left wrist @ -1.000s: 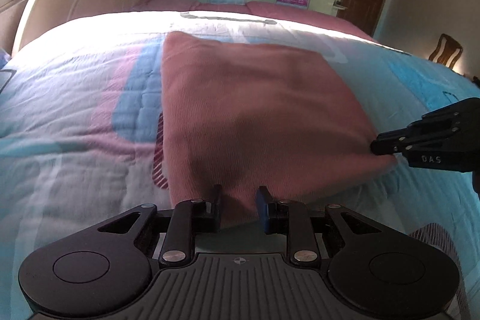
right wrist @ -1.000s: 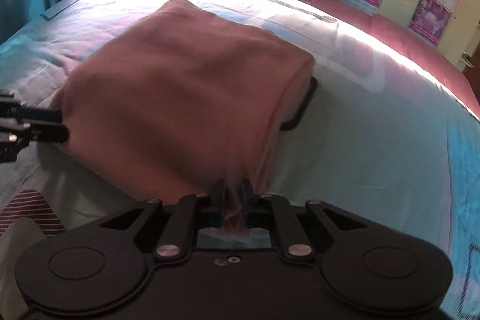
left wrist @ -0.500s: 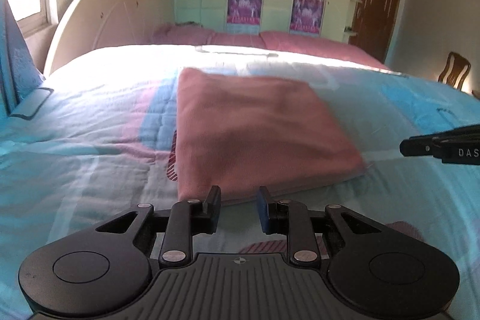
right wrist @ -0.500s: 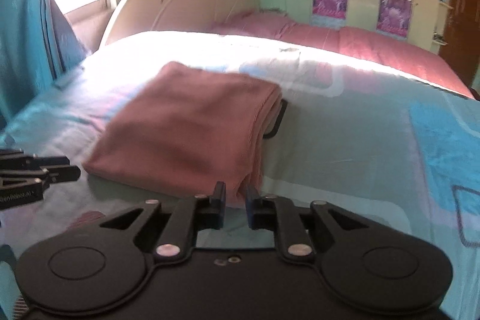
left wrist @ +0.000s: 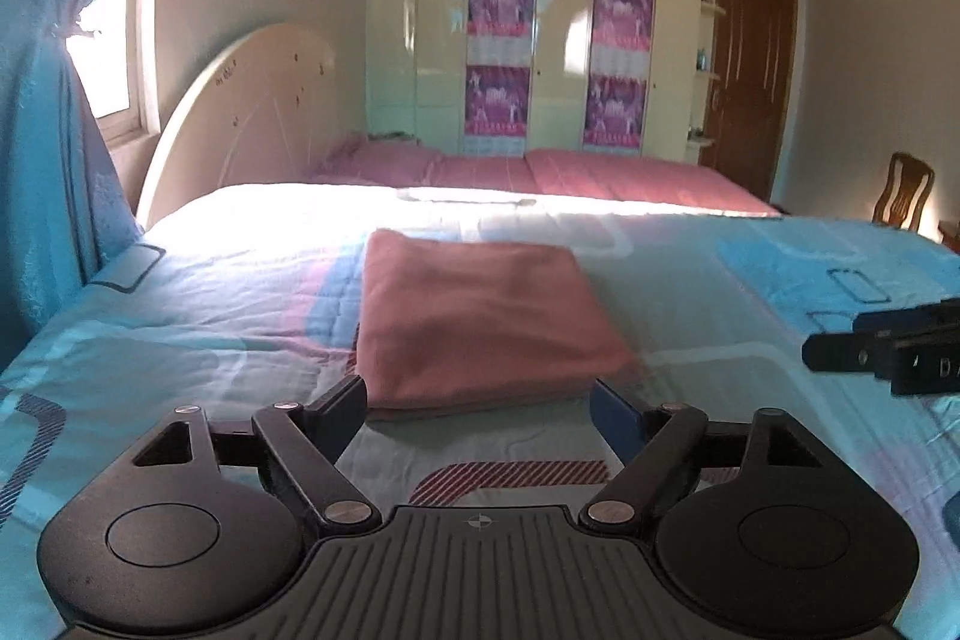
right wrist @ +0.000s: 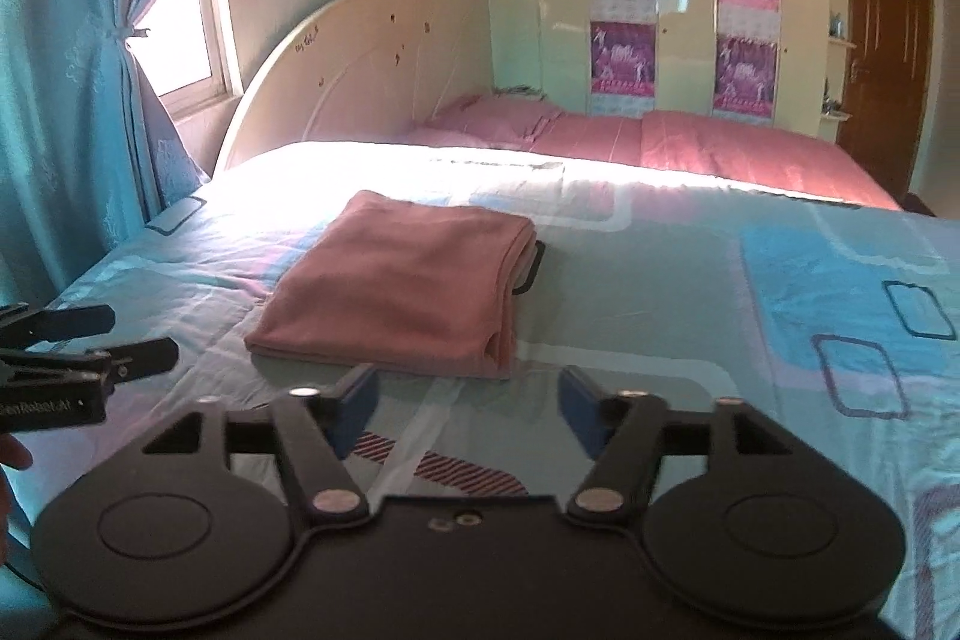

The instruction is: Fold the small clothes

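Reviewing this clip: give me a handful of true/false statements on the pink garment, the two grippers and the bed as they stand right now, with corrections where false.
1. The pink garment lies folded flat on the bed cover. True.
2. The left gripper is clamped on the garment's near edge. False: its jaws are opening and nothing is between them; the garment lies beyond the fingertips.
3. The right gripper holds nothing. True: its jaws are opening over bare bed cover.
4. The garment is bunched in a heap against the headboard. False: it is a neat rectangle in the middle of the bed, well short of the headboard.
5. A second garment lies unfolded beside the pink one. False: only the one shows on the cover.
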